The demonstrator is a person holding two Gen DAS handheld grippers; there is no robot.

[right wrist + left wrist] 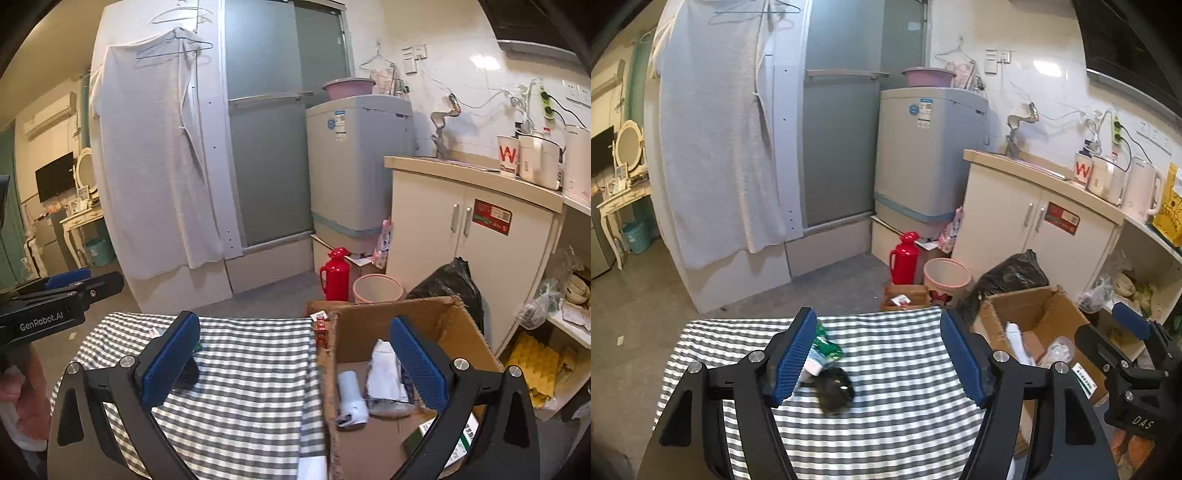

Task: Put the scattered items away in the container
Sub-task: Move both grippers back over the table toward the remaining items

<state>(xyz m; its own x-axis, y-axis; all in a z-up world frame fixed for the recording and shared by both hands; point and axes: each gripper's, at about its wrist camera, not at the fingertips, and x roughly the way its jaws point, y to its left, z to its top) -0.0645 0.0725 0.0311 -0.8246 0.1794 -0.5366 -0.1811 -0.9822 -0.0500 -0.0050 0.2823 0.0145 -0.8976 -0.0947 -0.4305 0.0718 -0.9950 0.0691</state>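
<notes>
We are holding the left gripper (877, 354) over the striped worktop (905, 424) with its jaws wide apart and nothing between the pads. Just beyond its left finger two scattered items are lying together — a green-and-white packet (822, 349) and, nearer to us, a dark bundle (834, 387) touching it. Further right, we are holding the right gripper (295, 363) across the worktop's right edge, jaws also apart and empty, its right finger hanging over the open cardboard box (369, 332) that stands just beside the worktop. White wrapped items (352, 400) are already lying inside the box.

The risk we are seeing is on the left: the two leftovers are touching, so closing on one could drag or flick the other off the worktop's left side. The packet is lying flat, and pads could slide over it. Carrying rightward, we could also clip the box's upright flap or the other gripper.
</notes>
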